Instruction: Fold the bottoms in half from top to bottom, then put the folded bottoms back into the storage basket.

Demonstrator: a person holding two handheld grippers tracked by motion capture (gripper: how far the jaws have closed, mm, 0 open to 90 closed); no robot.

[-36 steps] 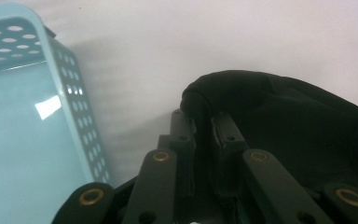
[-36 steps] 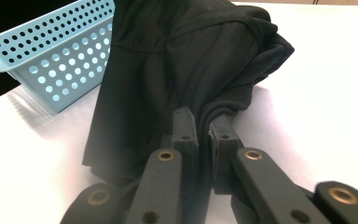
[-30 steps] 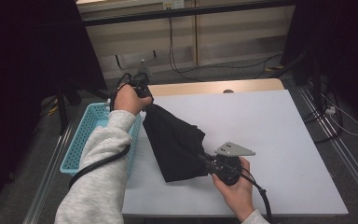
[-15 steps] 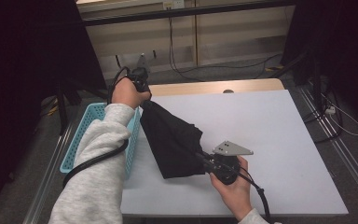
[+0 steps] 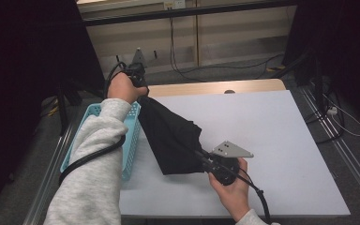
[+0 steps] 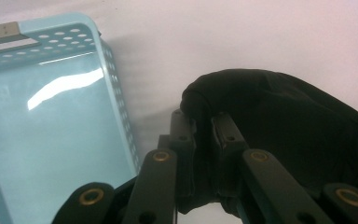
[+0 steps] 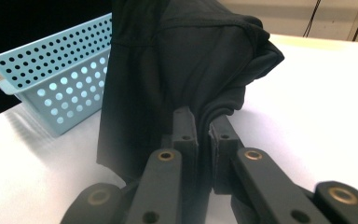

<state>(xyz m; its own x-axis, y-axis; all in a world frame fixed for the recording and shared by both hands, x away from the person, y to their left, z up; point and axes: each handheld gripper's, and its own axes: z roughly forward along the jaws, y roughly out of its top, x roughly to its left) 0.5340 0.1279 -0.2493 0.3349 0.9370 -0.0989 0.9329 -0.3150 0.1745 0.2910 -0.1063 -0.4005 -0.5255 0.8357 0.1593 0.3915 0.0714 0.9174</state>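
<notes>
Left tool (image 6: 200,135) and right tool (image 7: 204,128) each pinch the black cloth (image 5: 171,136) beside the blue basket (image 5: 130,136); uneven pull risks slipping a grip.

The black cloth (image 5: 171,138) stretches taut between the left claw (image 5: 138,79) at the tabletop's (image 5: 281,136) far left corner and the right claw (image 5: 205,161) near the front edge, barring the way across. The blue basket (image 5: 130,140) blocks the left edge just beside it. Right of the cloth, the tabletop lies open.
</notes>
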